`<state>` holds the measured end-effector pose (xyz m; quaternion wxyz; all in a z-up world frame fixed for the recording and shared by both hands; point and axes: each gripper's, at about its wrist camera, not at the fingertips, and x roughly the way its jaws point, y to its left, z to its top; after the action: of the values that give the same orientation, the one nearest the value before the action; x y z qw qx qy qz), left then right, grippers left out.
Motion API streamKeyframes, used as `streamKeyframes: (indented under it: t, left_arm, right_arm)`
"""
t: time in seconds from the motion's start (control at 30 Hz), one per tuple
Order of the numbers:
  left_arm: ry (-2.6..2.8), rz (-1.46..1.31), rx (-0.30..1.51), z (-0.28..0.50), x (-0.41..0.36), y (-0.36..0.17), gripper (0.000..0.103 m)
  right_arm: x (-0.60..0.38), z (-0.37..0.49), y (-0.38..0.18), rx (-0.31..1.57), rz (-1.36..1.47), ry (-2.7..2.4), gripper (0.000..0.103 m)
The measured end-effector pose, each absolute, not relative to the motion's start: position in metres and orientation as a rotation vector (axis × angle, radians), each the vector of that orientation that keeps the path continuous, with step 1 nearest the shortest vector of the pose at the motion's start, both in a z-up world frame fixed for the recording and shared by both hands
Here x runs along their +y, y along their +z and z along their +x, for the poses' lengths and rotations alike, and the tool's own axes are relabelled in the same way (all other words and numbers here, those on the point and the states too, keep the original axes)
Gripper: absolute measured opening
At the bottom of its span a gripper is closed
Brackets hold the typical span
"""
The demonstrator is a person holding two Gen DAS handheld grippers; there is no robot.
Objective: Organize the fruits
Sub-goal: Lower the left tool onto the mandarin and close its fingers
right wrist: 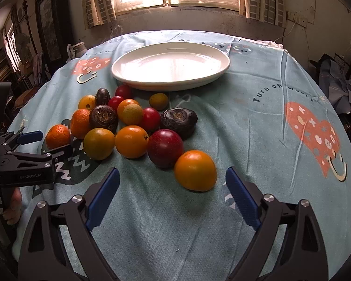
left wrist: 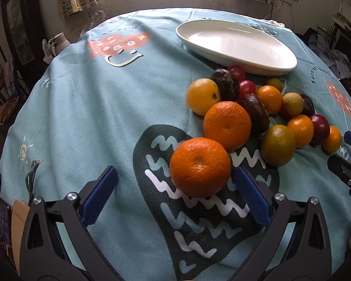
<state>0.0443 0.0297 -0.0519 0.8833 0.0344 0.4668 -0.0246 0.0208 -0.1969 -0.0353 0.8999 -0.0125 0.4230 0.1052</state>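
Observation:
A pile of fruit lies on the blue tablecloth: mandarins, yellow-orange fruits, red plums and dark brown round fruits. An empty white oval plate stands behind the pile, also in the right wrist view. My left gripper is open, its blue pads on either side of the nearest mandarin, not touching. My right gripper is open, with an orange fruit just ahead between the fingertips. A red plum sits behind that fruit. The left gripper also shows in the right wrist view.
The round table drops off at its edges on all sides. A window and curtains are behind it. A jug stands beyond the far left edge. Furniture and clutter line both sides of the room.

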Motion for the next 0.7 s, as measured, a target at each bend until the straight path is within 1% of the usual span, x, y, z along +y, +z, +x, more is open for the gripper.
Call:
streamKeyframes:
  t: [0.03,0.13,0.2,0.23,0.27,0.3,0.33,0.4,0.43,0.5,0.57,0.63,0.7]
  left_arm:
    - [-0.055,0.076,0.978,0.046,0.029,-0.054,0.101]
    - [-0.074,0.08,0.985,0.047,0.027,-0.056,0.097]
    - [-0.096,0.07,0.986,0.048,0.026,-0.057,0.091]
    - [-0.106,0.059,0.988,0.048,0.027,-0.057,0.089]
    - [-0.105,0.054,0.982,0.047,0.029,-0.056,0.083]
    - [-0.103,0.052,0.975,0.047,0.029,-0.054,0.074]
    - [-0.11,0.042,0.97,0.046,0.031,-0.053,0.072]
    - [-0.129,0.02,0.961,0.045,0.032,-0.051,0.06]
    - [-0.135,0.017,0.957,0.044,0.032,-0.05,0.058]
    - [-0.152,0.017,0.948,0.042,0.03,-0.048,0.048]
    - [-0.151,0.031,0.94,0.04,0.028,-0.047,0.046]
    - [-0.15,0.035,0.936,0.039,0.027,-0.047,0.046]
    - [-0.151,0.028,0.934,0.038,0.028,-0.047,0.046]
  right_arm:
    - [-0.197,0.023,-0.037,0.889,-0.031,0.223,0.084]
    - [-0.203,0.028,-0.043,0.901,-0.026,0.209,0.082]
    - [-0.207,0.032,-0.044,0.91,-0.013,0.21,0.078]
    - [-0.208,0.034,-0.045,0.916,-0.006,0.212,0.073]
    - [-0.21,0.037,-0.047,0.924,0.001,0.212,0.066]
    - [-0.211,0.039,-0.049,0.934,0.011,0.218,0.065]
    - [-0.212,0.04,-0.051,0.942,0.023,0.228,0.063]
    - [-0.212,0.039,-0.051,0.94,0.022,0.231,0.061]
    - [-0.212,0.039,-0.051,0.937,0.021,0.229,0.058]
    - [-0.213,0.038,-0.051,0.932,0.023,0.227,0.055]
    - [-0.215,0.038,-0.051,0.931,0.025,0.219,0.047]
    - [-0.217,0.038,-0.051,0.931,0.029,0.214,0.042]
    - [-0.219,0.038,-0.05,0.93,0.037,0.214,0.041]
